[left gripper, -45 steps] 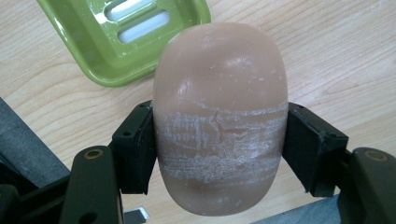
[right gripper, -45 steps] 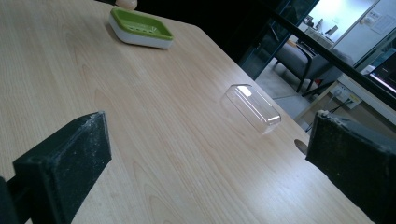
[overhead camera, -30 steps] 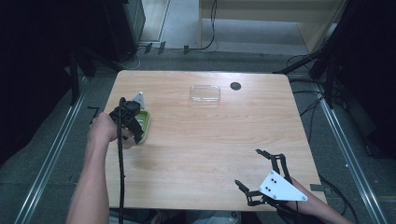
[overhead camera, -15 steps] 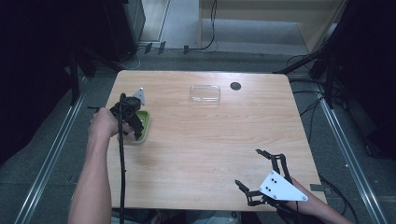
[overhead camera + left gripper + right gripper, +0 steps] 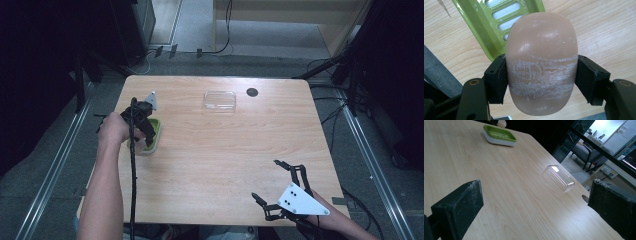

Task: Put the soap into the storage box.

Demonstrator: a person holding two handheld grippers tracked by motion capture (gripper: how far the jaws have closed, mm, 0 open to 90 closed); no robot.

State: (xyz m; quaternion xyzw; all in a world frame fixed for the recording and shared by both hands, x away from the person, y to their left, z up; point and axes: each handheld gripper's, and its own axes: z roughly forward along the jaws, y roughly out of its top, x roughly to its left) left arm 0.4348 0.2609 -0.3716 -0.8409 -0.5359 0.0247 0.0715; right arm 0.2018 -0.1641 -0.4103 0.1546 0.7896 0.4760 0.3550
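Since a second ago, almost nothing has moved: the left gripper has only shifted a little over the dish, and the right gripper has stayed where it was.

The soap is a smooth brown bar with rounded ends. White scratchy marks run across its middle. The left gripper holds it tight, with one black pad pressing on each side. The soap hangs over bare wood, just beside the dish and not in it.

The dish is green with long slots in its floor. In the right gripper view it has a white base. It sits near the left edge of the table. A hand grips the left gripper from the left side, and a black cable trails down from it toward the bottom of the high view.

Farther back on the table lies a clear box. It is well apart from the dish. Just beside the box, to its right, is a small dark round spot.

The right gripper rests near the front right corner of the table, well apart from the soap. Its jaws stand wide apart with nothing between them. A grey plate sits on top of it.
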